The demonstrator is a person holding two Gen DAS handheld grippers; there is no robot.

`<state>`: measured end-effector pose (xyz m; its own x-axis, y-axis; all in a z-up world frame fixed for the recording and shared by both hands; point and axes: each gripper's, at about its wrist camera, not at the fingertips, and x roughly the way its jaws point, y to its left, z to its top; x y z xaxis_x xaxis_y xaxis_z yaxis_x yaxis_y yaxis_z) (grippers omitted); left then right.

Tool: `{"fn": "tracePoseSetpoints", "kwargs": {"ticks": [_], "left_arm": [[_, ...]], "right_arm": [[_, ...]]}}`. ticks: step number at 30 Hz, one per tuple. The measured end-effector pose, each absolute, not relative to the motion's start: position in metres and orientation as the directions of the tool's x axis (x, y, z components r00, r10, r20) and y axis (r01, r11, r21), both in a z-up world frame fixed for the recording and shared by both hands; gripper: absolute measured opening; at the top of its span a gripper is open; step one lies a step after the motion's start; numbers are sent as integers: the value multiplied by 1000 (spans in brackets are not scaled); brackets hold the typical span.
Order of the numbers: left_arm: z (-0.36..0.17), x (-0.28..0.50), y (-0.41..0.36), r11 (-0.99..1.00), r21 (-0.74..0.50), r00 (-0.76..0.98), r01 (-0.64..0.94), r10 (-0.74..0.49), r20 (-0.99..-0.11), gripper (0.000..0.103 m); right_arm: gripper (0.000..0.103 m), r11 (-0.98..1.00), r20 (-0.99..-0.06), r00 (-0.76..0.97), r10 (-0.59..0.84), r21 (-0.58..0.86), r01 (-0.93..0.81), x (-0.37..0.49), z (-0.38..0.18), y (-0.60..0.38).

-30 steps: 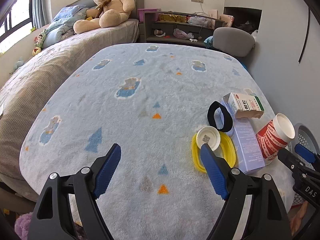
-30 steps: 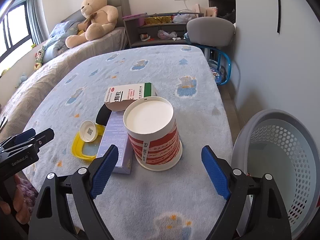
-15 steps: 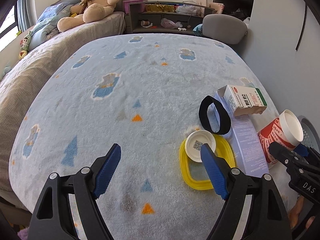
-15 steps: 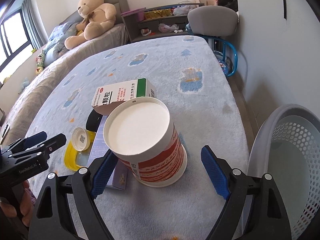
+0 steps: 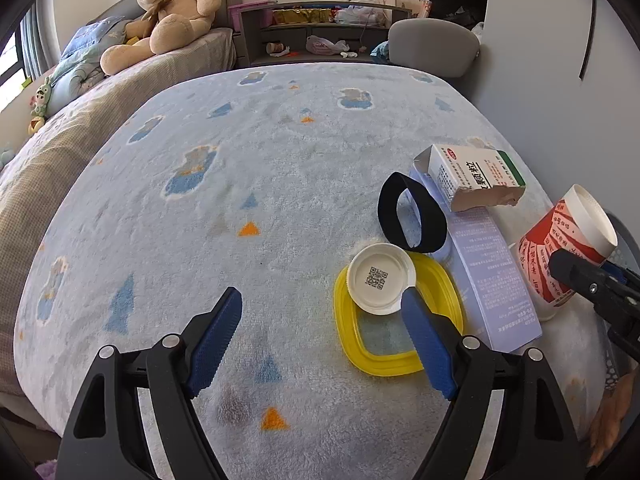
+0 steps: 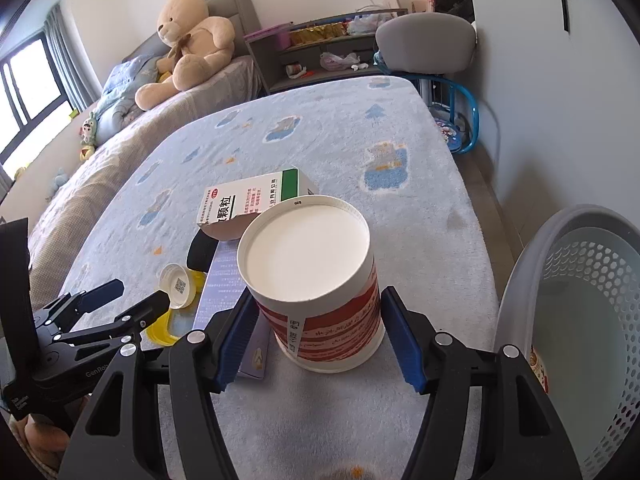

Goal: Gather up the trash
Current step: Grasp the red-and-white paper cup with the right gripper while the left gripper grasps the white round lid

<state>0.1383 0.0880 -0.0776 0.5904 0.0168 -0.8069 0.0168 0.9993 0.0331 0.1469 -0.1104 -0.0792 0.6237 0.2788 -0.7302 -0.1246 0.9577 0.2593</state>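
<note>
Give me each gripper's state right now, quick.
Left gripper: open, holding nothing.
Right gripper: jaws closing around the upside-down red-and-white paper cup; whether the pads already press on it cannot be told.

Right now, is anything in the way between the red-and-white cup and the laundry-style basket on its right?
Nothing visible. The cup sits between the closing jaws of the right gripper; only bare blanket lies between it and the basket.
</note>
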Motion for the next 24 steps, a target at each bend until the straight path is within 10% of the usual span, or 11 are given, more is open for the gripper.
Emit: {"fn": "tracePoseSetpoints", "kwargs": {"ticks": [24], "left_arm": [[-87, 146, 69, 996, 79, 593, 45, 37, -805, 78]], "right_arm": [[61, 950, -723, 625, 295, 290, -113, 140, -75, -119]]}}
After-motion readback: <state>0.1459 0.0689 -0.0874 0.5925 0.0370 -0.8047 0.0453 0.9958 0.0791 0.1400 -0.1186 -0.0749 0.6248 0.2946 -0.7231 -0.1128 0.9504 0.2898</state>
